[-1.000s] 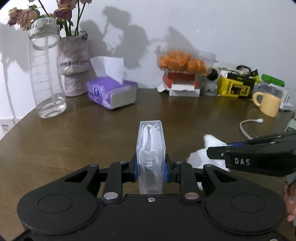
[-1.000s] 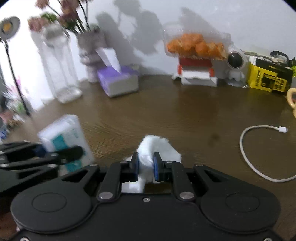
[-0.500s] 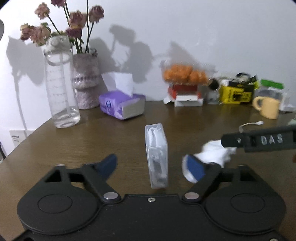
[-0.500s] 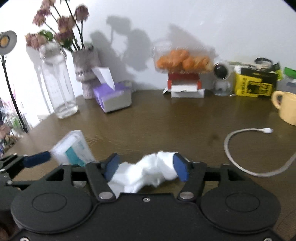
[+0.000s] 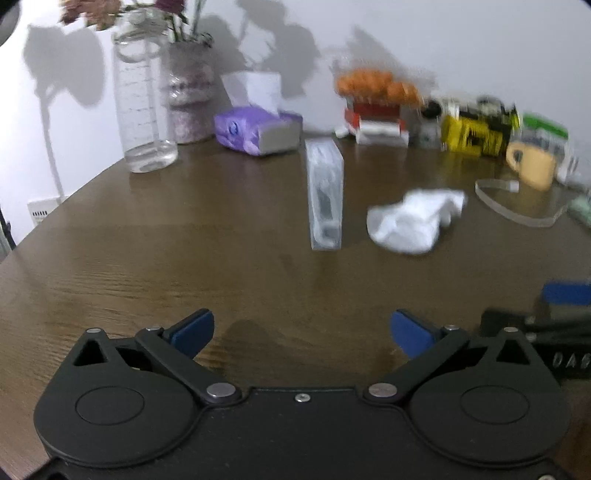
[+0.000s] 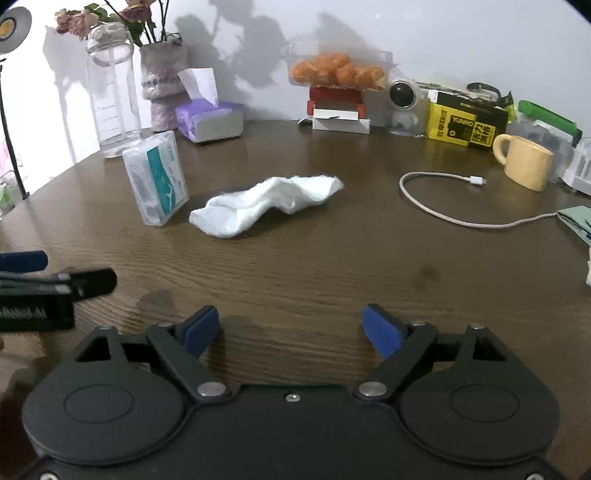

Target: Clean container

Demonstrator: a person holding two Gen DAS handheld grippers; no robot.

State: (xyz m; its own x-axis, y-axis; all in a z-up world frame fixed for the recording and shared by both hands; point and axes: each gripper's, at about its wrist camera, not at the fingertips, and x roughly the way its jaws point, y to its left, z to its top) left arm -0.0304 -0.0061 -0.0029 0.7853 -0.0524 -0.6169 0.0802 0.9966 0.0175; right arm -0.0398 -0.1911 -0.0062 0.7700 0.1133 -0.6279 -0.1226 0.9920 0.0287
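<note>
A plain white wall (image 6: pixel 443 33) backs the scene, carrying soft grey shadows of flower stems and of the clutter lined along its foot. The counter (image 6: pixel 332 266) is dark brown wood with visible grain and a curved edge at the left. A lamp (image 6: pixel 11 26) (lit, on a thin black stand) glows at the far left. A white wall outlet (image 5: pixel 42 210) sits low beside the counter's edge.
</note>
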